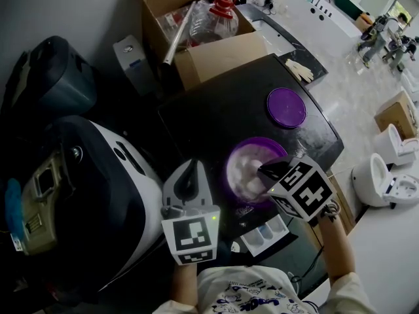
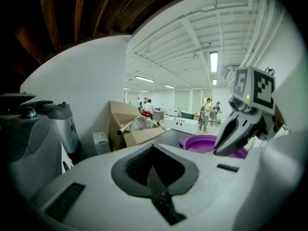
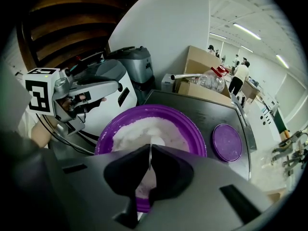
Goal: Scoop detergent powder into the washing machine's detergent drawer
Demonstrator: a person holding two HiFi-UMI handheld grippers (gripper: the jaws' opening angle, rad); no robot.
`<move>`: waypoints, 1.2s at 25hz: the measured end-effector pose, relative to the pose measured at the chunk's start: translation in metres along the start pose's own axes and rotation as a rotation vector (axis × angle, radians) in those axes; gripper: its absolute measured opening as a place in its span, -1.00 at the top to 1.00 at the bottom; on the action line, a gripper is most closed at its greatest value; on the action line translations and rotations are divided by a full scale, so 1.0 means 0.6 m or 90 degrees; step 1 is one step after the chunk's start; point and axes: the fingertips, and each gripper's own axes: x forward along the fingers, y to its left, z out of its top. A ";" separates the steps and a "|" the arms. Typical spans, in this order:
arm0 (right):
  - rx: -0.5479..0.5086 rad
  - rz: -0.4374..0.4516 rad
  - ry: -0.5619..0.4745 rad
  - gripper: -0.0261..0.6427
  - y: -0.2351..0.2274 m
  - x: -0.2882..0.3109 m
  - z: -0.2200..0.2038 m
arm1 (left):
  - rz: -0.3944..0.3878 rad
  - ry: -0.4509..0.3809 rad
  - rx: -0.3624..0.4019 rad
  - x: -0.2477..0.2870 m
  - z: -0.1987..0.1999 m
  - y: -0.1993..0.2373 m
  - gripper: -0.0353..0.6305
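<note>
Detergent powder [image 3: 137,131], white and loosely heaped, fills most of a round purple plastic bowl [image 3: 195,131] that sits on the dark flat top of the washing machine [image 1: 216,120]. The right gripper [image 3: 150,148] hangs over the near rim of the bowl. Its jaws are pressed together on the thin handle of a small pale spoon [image 3: 155,141]. The scoop end of the spoon rests on the powder, toward the near side of the bowl. The left gripper [image 2: 153,150] is held just to the left of the bowl, apart from its rim. Its jaws are closed against each other with nothing between them.

The white detergent drawer [image 1: 262,235], with its bluish compartments, is pulled out from the machine's front. It lies on the person's side of the bowl and lower than it, partly under the right gripper's marker cube in the head view. The pictures do not show whether any powder lies in the compartments.

A flat round purple lid [image 1: 286,107] lies on the machine top beyond the bowl and a little to its right, clear of it. Farther beyond the bowl and to its left, an open brown cardboard box [image 1: 219,56] stands at the back edge of the machine. It holds a clear plastic bottle with a red cap [image 1: 213,18] and a slanting metal tube [image 1: 177,38]. A grey, rounded appliance [image 3: 137,64] stands well to the left of the bowl, by the white wall.
</note>
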 end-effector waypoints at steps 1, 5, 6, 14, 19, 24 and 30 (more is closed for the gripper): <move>0.006 0.004 -0.004 0.85 0.000 -0.001 0.001 | 0.000 0.000 0.000 -0.001 0.000 0.000 0.88; 0.053 0.035 -0.034 0.85 0.002 -0.007 0.004 | 0.001 -0.001 0.004 -0.005 -0.001 0.004 0.88; 0.065 0.044 -0.042 0.85 0.004 -0.009 0.005 | 0.002 -0.001 0.004 -0.005 -0.001 0.006 0.88; 0.148 0.084 -0.093 0.85 0.003 -0.023 0.009 | -0.007 -0.008 0.005 -0.005 0.006 0.003 0.88; 0.240 0.137 -0.150 0.85 -0.003 -0.039 0.018 | -0.015 -0.014 0.009 -0.006 0.009 0.001 0.88; 0.310 0.181 -0.200 0.85 -0.006 -0.054 0.026 | -0.021 -0.017 0.012 -0.007 0.012 0.000 0.88; 0.405 0.239 -0.264 0.85 -0.014 -0.071 0.025 | -0.026 -0.018 0.017 -0.007 0.014 -0.008 0.88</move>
